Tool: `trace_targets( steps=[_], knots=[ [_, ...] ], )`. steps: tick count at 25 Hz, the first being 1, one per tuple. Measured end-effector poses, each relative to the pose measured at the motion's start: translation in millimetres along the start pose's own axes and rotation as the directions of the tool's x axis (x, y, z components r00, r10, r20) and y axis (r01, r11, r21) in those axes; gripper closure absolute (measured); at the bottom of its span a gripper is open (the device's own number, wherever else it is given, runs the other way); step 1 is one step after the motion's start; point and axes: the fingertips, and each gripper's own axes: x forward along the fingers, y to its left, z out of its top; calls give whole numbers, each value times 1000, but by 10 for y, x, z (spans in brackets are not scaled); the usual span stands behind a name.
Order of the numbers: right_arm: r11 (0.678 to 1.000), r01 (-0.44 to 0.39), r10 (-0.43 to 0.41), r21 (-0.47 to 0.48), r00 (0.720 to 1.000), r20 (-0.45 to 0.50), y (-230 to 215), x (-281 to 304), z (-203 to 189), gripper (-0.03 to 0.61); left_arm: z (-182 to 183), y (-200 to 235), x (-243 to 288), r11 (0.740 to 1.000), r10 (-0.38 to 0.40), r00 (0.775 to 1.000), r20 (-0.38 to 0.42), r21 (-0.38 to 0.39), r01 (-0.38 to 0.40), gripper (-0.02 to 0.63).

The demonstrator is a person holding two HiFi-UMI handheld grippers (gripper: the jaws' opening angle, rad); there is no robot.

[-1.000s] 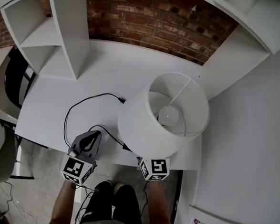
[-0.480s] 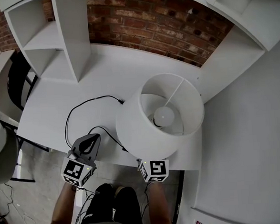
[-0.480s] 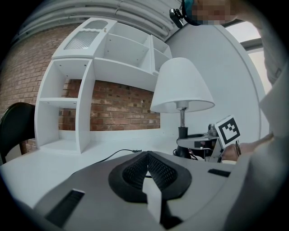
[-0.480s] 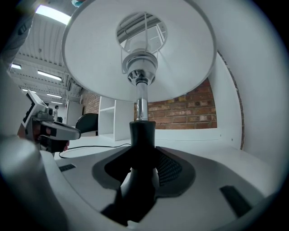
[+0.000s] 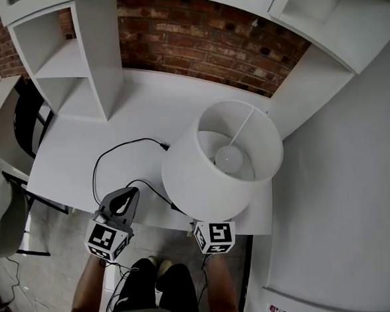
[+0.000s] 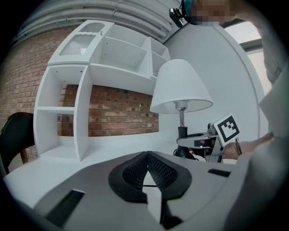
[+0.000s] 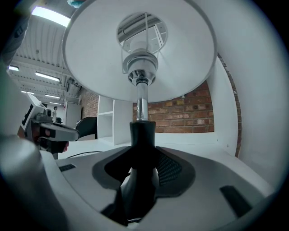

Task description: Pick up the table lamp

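The table lamp has a white shade point(image 5: 222, 160) with a bulb point(image 5: 228, 157) showing inside it. In the right gripper view its black stem point(image 7: 142, 135) stands upright between the jaws, and my right gripper point(image 7: 142, 176) is shut on it. From the head view only that gripper's marker cube point(image 5: 214, 236) shows, below the shade. The lamp's black cord point(image 5: 108, 158) loops over the white desk point(image 5: 68, 147). My left gripper point(image 5: 122, 202) hovers at the desk's front edge, left of the lamp, shut and holding nothing. The left gripper view shows the lamp point(image 6: 180, 88) off to its right.
A white shelf unit point(image 5: 75, 60) stands at the desk's back left against a brick wall point(image 5: 200, 38). A white side panel point(image 5: 343, 175) closes the right. A black chair point(image 5: 26, 117) sits left of the desk. The person's legs point(image 5: 157, 288) are below the front edge.
The lamp has come up a little with the right gripper and its shade has shifted slightly left. The left gripper has risen slightly too, still shut.
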Motion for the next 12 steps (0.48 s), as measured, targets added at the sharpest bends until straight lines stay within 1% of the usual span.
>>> trace_targets(
  steps=[4,12],
  knots=[
    [1000,5,-5,4,1000,-11,-10,-67,208,408,278,-28,-45,1000,-4,1000,14,6,4,611],
    [1000,25,-25,11,1000,2,-46,-185,770,408,834,-32,-134,1000,-17,999,35,15,17,611]
  ],
)
